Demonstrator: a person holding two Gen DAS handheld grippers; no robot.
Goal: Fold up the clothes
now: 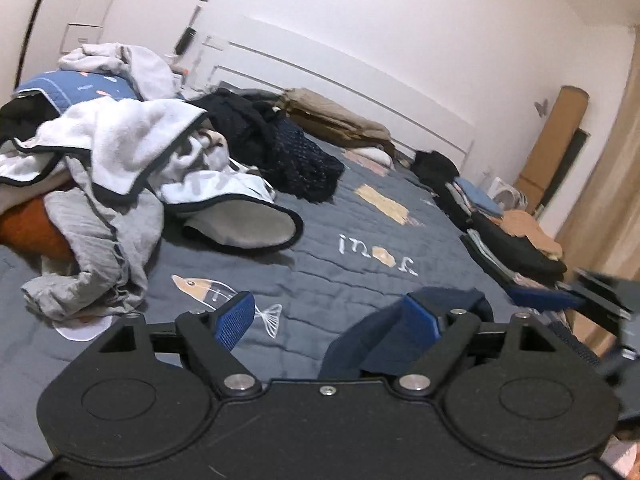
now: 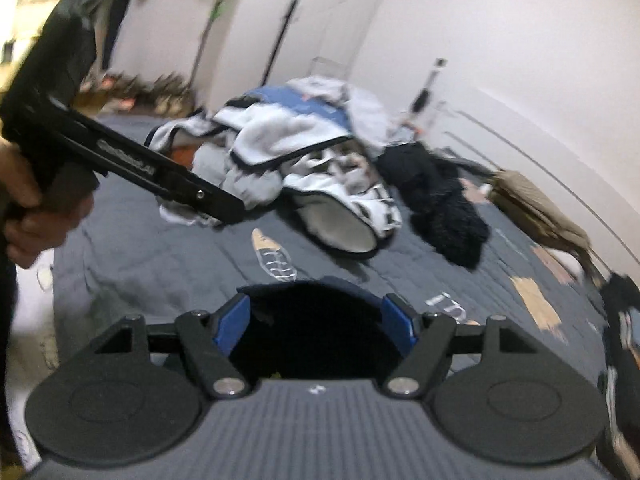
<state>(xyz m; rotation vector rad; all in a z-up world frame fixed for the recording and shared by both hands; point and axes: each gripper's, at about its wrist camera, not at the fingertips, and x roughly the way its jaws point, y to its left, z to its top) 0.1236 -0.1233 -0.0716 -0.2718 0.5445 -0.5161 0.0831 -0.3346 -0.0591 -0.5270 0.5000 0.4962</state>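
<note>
Both grippers are hovering low over the grey quilted bedspread [image 1: 328,256]. The left gripper [image 1: 328,316] is standing wide open; a navy garment [image 1: 368,344] is draping against its right finger at about 3 o'clock of the gap, but nothing is pinched between the pads. The right gripper [image 2: 316,320] is also spread wide, and a dark navy piece [image 2: 316,336] is filling the space between its fingers; whether it is actually being gripped, I cannot tell.

The unfolded pile [image 1: 108,152] is lying at 10 o'clock in the left wrist view, with a white black-trimmed towel [image 1: 120,132] on top. Finished stacks [image 1: 516,236] are sitting at 3 o'clock along the bed's edge.

The step in hand is probably handling the navy piece between folds. Next, each gripper likely needs to close on an edge and spread it flat on the open bedspread.
</note>
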